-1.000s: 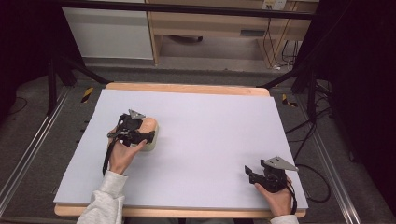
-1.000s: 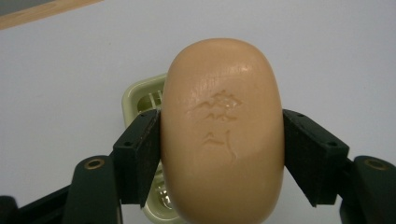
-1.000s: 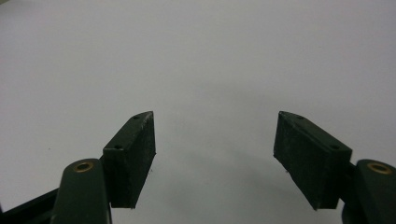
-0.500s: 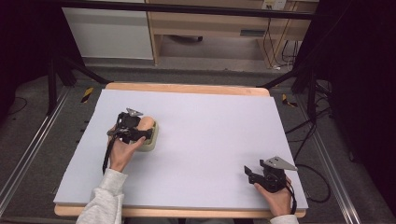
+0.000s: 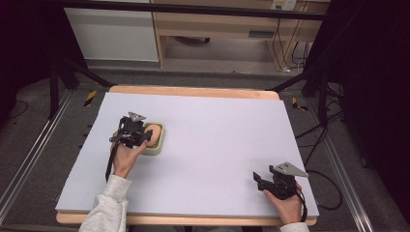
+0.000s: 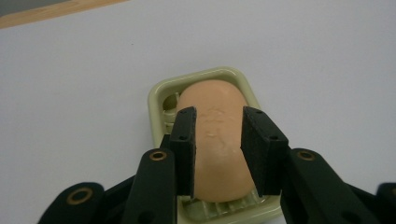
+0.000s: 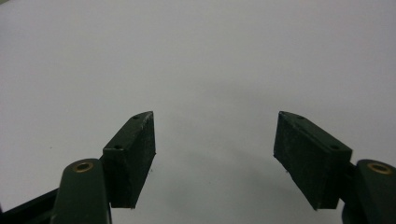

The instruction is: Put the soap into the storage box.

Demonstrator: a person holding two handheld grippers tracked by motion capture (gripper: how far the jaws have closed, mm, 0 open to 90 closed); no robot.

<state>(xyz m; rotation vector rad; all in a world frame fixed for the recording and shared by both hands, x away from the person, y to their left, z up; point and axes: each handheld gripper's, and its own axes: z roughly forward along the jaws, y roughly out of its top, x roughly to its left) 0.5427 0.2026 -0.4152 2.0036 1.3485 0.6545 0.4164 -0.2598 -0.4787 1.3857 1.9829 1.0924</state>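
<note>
A peach-coloured soap bar (image 6: 212,93) lies in a pale green soap dish (image 6: 156,93) on the left part of the white table top (image 5: 217,140). My left gripper (image 6: 217,116) reaches over the dish (image 5: 159,145) from the near side. Its jaws have just been closing and now press on both long sides of the bar. In the high view the left gripper (image 5: 146,135) covers most of the soap (image 5: 153,130). My right gripper (image 5: 256,176) rests near the front right corner, and its own view shows the right gripper (image 7: 215,126) open over bare table.
The white sheet lies on a wooden board whose edge (image 5: 193,90) shows at the back. Black frame legs (image 5: 309,77) and cables (image 5: 319,145) stand off the right side. A wooden cabinet (image 5: 217,24) sits behind the table.
</note>
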